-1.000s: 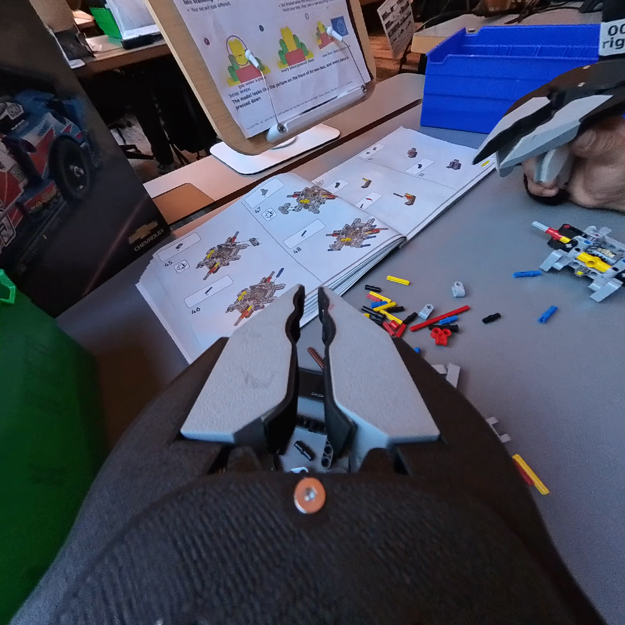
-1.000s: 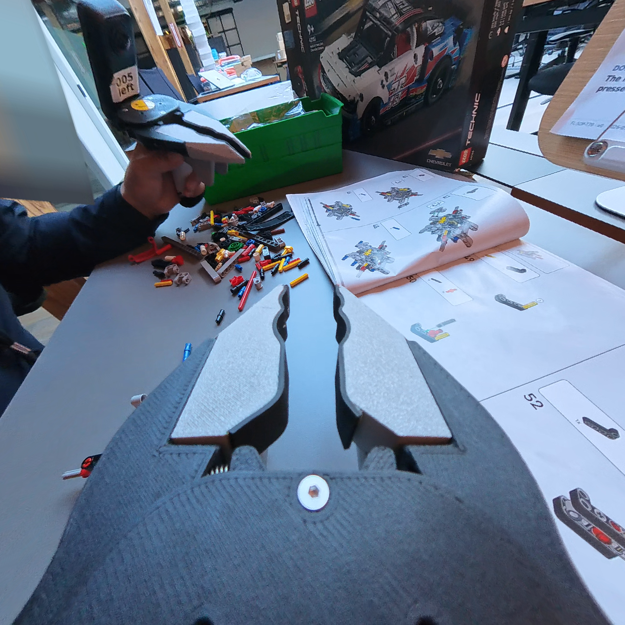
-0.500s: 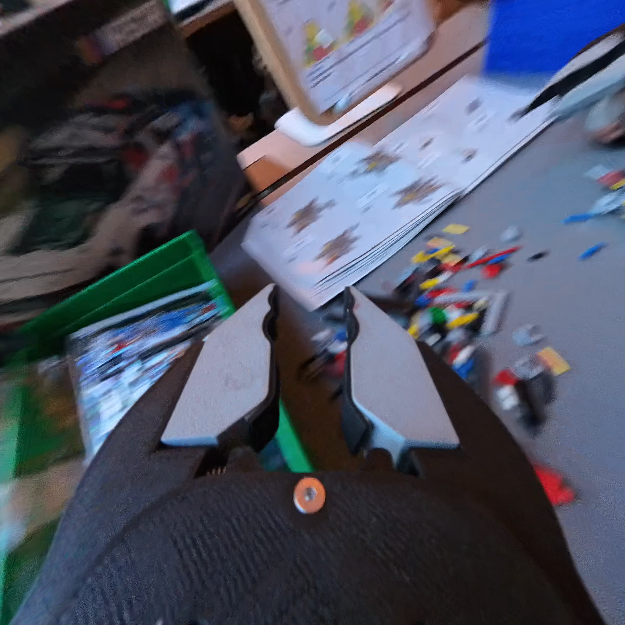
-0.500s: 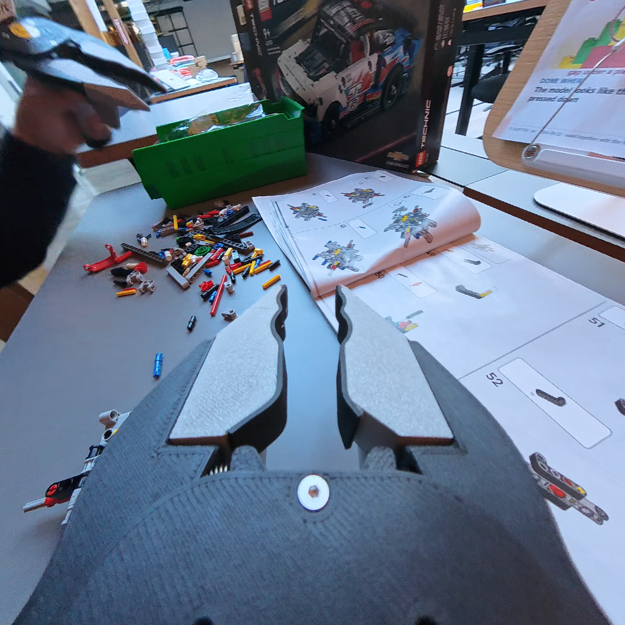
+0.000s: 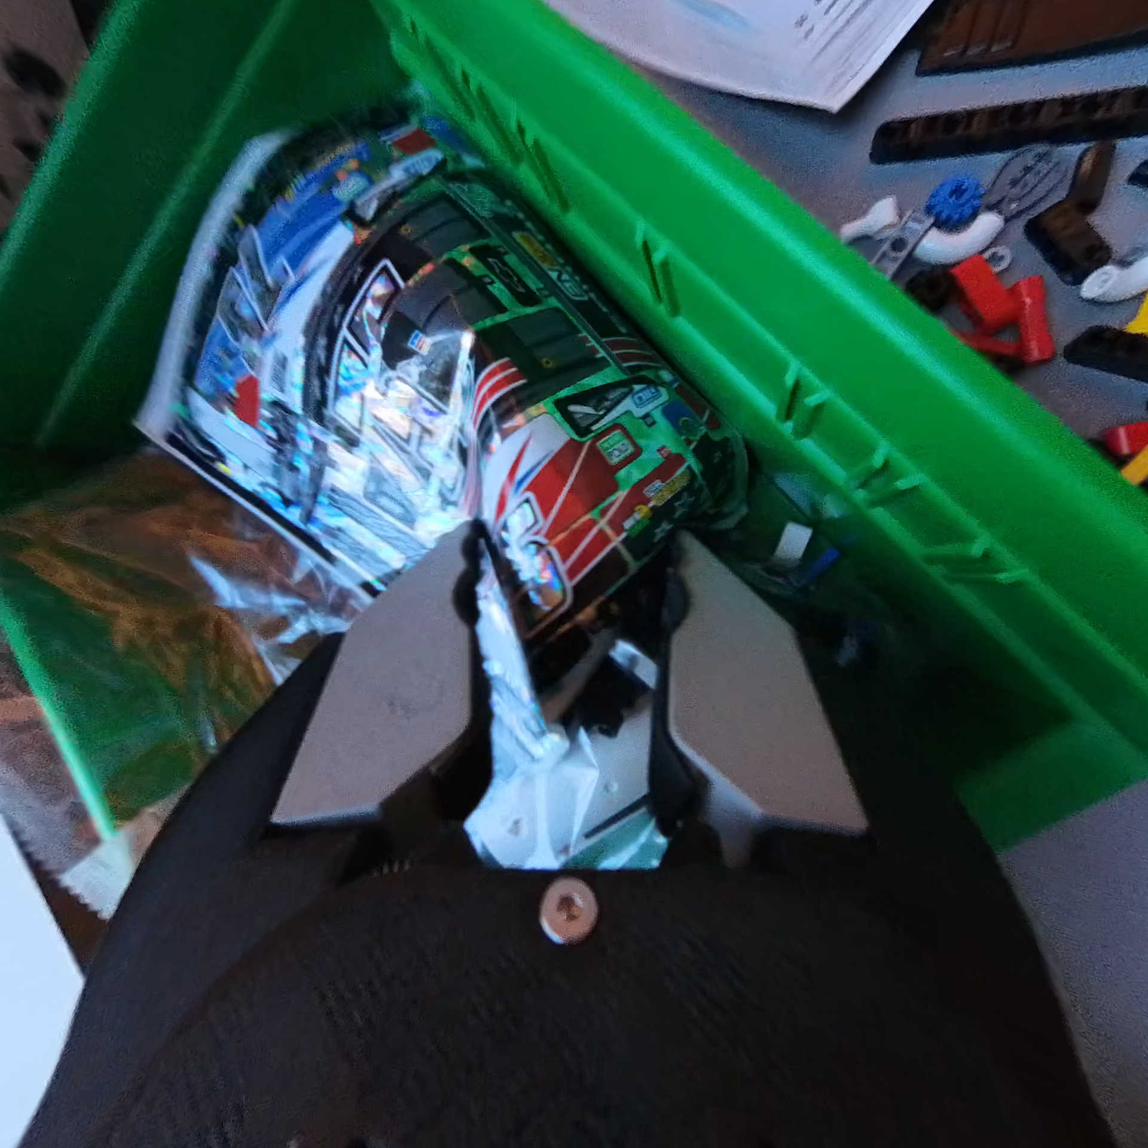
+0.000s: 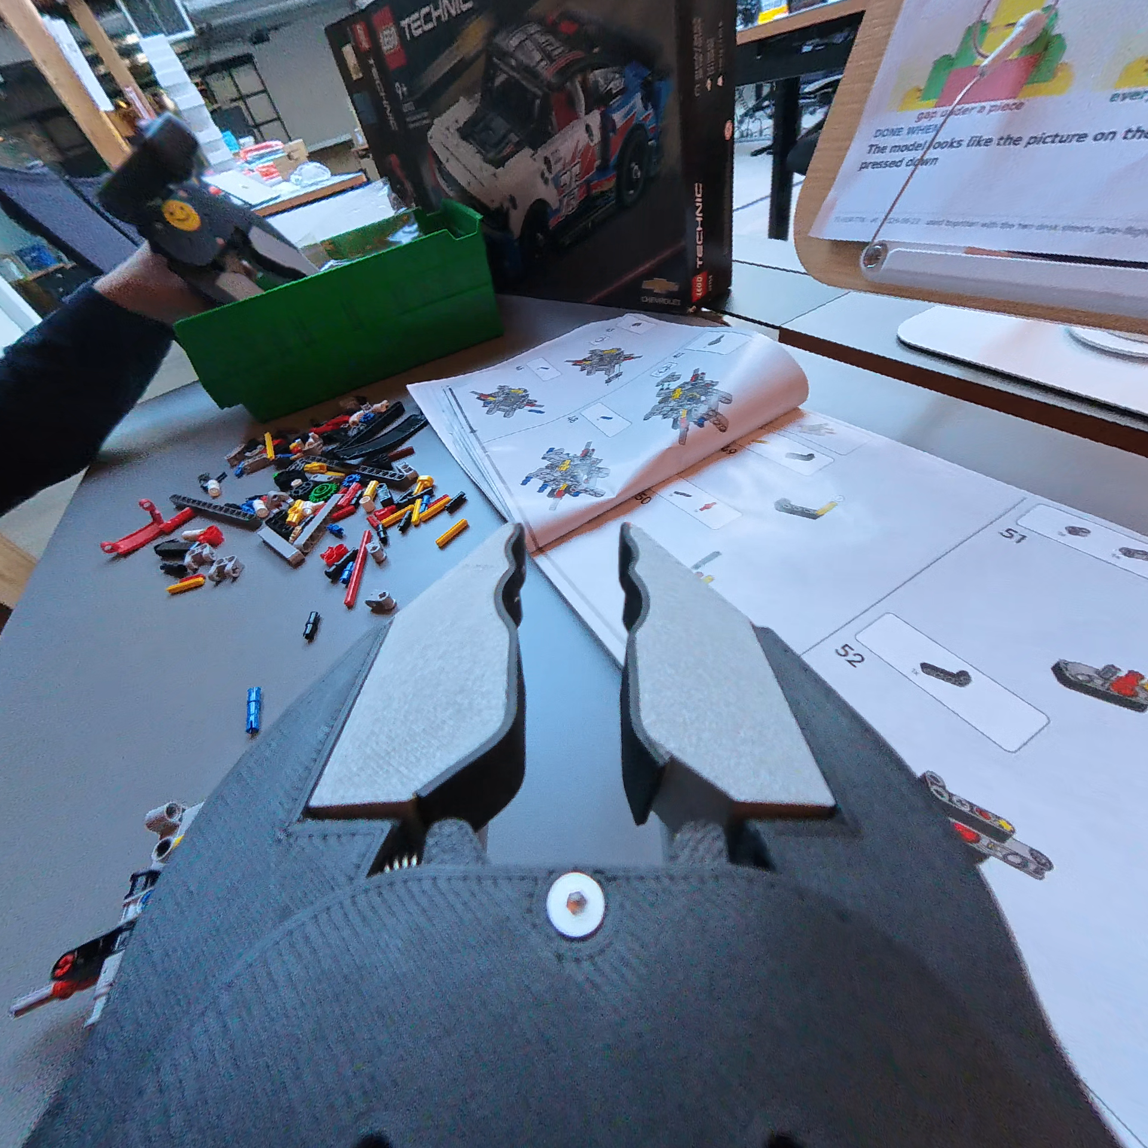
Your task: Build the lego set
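1. Left wrist view: your left gripper point(image 5: 574, 559) is down inside the green plastic bin point(image 5: 714, 298), fingers spread wide. The crinkled clear plastic bag holding a glossy printed sticker sheet point(image 5: 559, 472) lies between and just ahead of the tips; no pad visibly presses on it. It looks light, limp and slippery, so a bunched fold beside the left finger seems the surest hold. Loose small plastic building pieces point(image 5: 994, 310) lie beyond the bin wall, right of the fingers.

2. Right wrist view: your right gripper point(image 6: 571, 559) hovers with fingers parted on nothing, above the grey table point(image 6: 155, 683). The open paper instruction booklet point(image 6: 807, 559) lies ahead and right of the tips, the scattered pieces ahead-left.
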`<state>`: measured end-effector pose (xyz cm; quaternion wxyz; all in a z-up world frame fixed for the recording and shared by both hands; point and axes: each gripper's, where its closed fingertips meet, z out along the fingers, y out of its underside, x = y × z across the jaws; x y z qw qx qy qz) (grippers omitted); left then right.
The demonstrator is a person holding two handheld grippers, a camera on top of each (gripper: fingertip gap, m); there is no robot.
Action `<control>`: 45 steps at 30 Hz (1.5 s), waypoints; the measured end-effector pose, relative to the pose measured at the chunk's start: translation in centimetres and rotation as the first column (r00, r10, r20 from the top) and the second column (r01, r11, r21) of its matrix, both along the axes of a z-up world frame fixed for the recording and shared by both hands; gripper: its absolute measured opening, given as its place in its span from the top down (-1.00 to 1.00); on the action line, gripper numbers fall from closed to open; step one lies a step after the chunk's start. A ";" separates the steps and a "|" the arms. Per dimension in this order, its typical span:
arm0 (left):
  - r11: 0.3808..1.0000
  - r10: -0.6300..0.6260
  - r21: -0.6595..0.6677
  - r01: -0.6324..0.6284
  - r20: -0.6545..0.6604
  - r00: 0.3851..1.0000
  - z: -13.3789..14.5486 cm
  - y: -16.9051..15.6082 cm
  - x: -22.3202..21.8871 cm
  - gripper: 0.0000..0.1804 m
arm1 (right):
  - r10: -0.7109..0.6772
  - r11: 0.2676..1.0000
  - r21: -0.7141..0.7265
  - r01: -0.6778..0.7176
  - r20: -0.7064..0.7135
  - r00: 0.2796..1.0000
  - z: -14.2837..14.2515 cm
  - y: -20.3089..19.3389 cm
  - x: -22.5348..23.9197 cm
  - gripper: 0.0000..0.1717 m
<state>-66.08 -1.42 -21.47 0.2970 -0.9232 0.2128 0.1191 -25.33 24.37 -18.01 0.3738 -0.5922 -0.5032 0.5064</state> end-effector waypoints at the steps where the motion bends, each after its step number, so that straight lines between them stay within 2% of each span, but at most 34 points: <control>1: 1.000 -0.009 0.016 0.009 -0.009 1.000 0.6 0.2 -0.1 0.51 | -0.006 1.000 -0.004 0.006 0.001 1.000 0.0 0.1 0.0 0.70; 3: 0.999 -0.005 0.047 0.006 -0.014 1.000 1.7 0.3 -0.4 0.70 | -0.015 1.000 -0.011 0.015 0.012 1.000 -0.2 0.3 -0.1 0.70; 5: 0.992 0.007 0.127 -0.008 0.006 1.000 3.2 0.3 -0.6 0.98 | -0.017 1.000 -0.013 0.018 0.028 0.999 -0.4 0.4 -0.2 0.70; 8: 0.964 0.046 0.259 -0.061 0.065 0.997 5.6 0.1 -1.5 1.00 | -0.018 1.000 -0.012 0.019 0.057 0.998 -0.8 0.4 -0.4 0.71; 12: 0.896 0.081 0.414 -0.159 0.199 0.977 8.6 -0.1 -3.0 1.00 | -0.019 1.000 -0.007 0.020 0.079 0.997 -1.2 0.3 -0.5 0.72; 16: 0.825 0.115 0.501 -0.260 0.302 0.946 10.5 -0.6 -4.8 1.00 | -0.025 1.000 -0.002 0.025 0.083 0.996 -1.2 0.4 -0.5 0.73; 19: 0.805 0.135 0.519 -0.286 0.310 0.941 10.5 -0.8 -5.4 1.00 | -0.023 1.000 0.000 0.023 0.087 0.996 -1.3 0.4 -0.6 0.73; 26: 0.807 0.147 0.523 -0.274 0.271 0.951 10.3 -0.6 -5.2 1.00 | -0.023 1.000 0.010 0.023 0.076 0.997 -1.1 0.3 -0.5 0.73; 45: 0.798 0.133 0.535 -0.277 0.292 0.947 10.4 -0.7 -5.5 1.00 | -0.009 1.000 0.012 0.008 0.072 0.997 -1.1 0.1 -0.5 0.73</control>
